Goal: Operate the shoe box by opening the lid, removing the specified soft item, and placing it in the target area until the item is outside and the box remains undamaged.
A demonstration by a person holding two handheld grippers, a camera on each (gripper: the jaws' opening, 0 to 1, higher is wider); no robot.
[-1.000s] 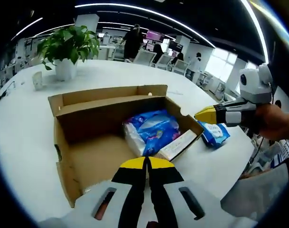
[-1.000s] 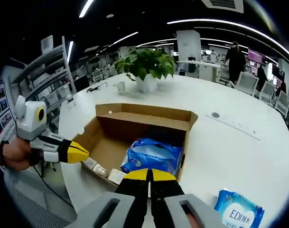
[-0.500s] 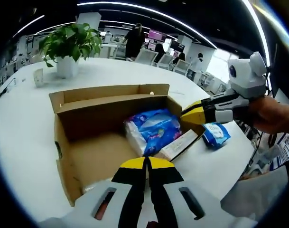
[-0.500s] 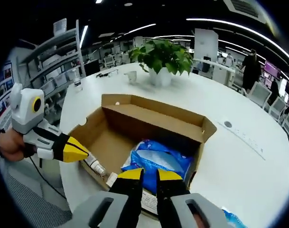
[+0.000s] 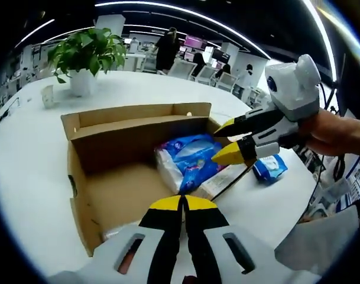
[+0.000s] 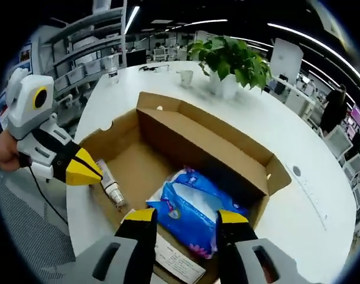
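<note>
The round white bench (image 5: 32, 148) has lots of bare room around the open brown cardboard shoe box (image 5: 85, 177). Inside the box lie a soft blue plastic pack (image 6: 194, 207) and a small tube (image 6: 112, 186). The left claw (image 5: 182, 204) is closed. The right claw (image 6: 185, 218) has now spread open above the pack.

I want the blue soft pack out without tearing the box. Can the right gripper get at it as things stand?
Probably yes. The box is open, and the right gripper hangs with jaws spread above the blue pack, nothing lying over it.
</note>
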